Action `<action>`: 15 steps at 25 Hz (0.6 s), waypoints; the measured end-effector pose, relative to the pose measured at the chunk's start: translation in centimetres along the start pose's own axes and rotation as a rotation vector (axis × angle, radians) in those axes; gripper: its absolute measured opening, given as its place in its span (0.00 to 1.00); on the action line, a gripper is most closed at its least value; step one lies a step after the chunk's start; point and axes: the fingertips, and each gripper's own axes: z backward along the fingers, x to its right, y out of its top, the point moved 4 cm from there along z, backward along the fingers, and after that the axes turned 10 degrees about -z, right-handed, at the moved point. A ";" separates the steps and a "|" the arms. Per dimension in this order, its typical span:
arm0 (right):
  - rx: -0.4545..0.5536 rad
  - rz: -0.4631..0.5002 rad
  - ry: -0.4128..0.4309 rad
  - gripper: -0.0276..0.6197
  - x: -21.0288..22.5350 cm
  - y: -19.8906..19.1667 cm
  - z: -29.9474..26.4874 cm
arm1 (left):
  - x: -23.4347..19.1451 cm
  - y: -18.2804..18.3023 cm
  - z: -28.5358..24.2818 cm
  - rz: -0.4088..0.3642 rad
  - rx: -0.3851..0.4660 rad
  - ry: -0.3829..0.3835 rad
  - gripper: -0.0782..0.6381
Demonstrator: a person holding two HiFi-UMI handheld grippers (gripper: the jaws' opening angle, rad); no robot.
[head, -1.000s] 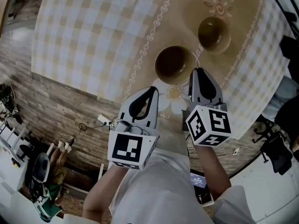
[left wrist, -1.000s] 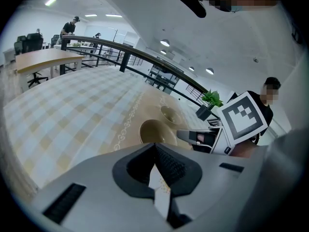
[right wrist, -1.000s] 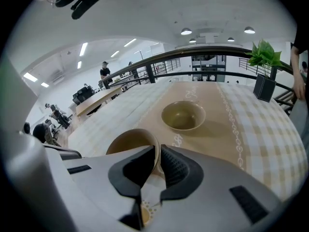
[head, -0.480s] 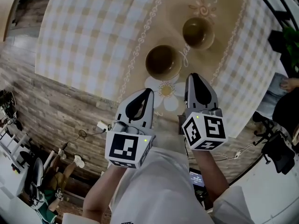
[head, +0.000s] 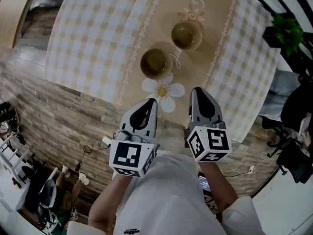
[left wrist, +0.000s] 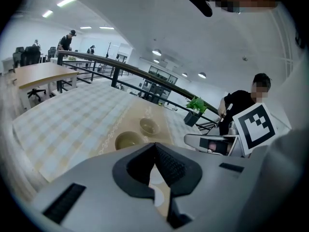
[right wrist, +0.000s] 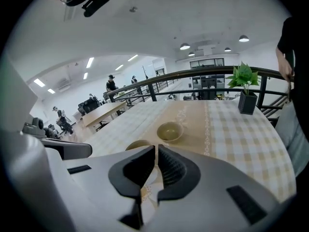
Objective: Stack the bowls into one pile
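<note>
Two olive-green bowls stand apart on the beige runner of the checked tablecloth: a near bowl (head: 155, 62) (left wrist: 128, 140) and a far bowl (head: 186, 35) (left wrist: 148, 126) (right wrist: 169, 131). In the right gripper view the near bowl (right wrist: 137, 144) is partly hidden behind the jaws. My left gripper (head: 149, 104) (left wrist: 155, 146) hovers over the table's near edge, short of the near bowl, shut and empty. Beside it my right gripper (head: 198, 94) (right wrist: 157, 149) is level with it, also shut on nothing. Neither touches a bowl.
A white daisy print (head: 163, 89) lies on the cloth just before the near bowl. A potted plant (head: 288, 31) (right wrist: 245, 88) stands at the table's far right edge, and a railing (right wrist: 203, 74) runs behind. The table edge (head: 98, 99) drops to a wooden floor.
Both grippers have drawn back from the bowls toward the table's near edge. The bowls look smaller and farther off and have not moved on the cloth.
</note>
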 end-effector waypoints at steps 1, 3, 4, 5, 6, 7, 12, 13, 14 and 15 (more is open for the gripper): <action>0.005 0.003 0.003 0.10 0.2 0.2 0.8 | 0.6 0.1 0.4 0.000 0.004 0.000 0.14; 0.018 0.008 0.010 0.10 0.5 0.6 2.3 | 1.9 0.4 1.1 -0.003 0.013 0.001 0.14; 0.026 0.009 0.014 0.10 0.7 0.8 3.0 | 2.5 0.6 1.4 -0.005 0.019 0.002 0.14; 0.034 0.012 0.019 0.10 0.9 1.0 3.7 | 3.0 0.9 1.7 -0.007 0.025 0.003 0.14; 0.041 0.015 0.023 0.10 1.1 1.2 4.3 | 3.6 1.1 2.0 -0.008 0.031 0.005 0.14; 0.046 0.017 0.026 0.10 1.3 1.4 5.0 | 4.1 1.3 2.4 -0.008 0.037 0.008 0.14; 0.065 0.025 0.052 0.10 2.4 2.1 7.9 | 6.6 2.6 3.8 -0.017 0.067 0.031 0.14; 0.069 0.026 0.059 0.10 2.8 2.2 8.6 | 7.4 2.8 4.1 -0.021 0.074 0.038 0.14; 0.072 0.028 0.065 0.10 3.3 2.2 9.3 | 8.1 3.0 4.3 -0.025 0.080 0.044 0.14; 0.075 0.029 0.071 0.10 3.7 2.3 10.0 | 8.8 3.2 4.6 -0.028 0.086 0.050 0.14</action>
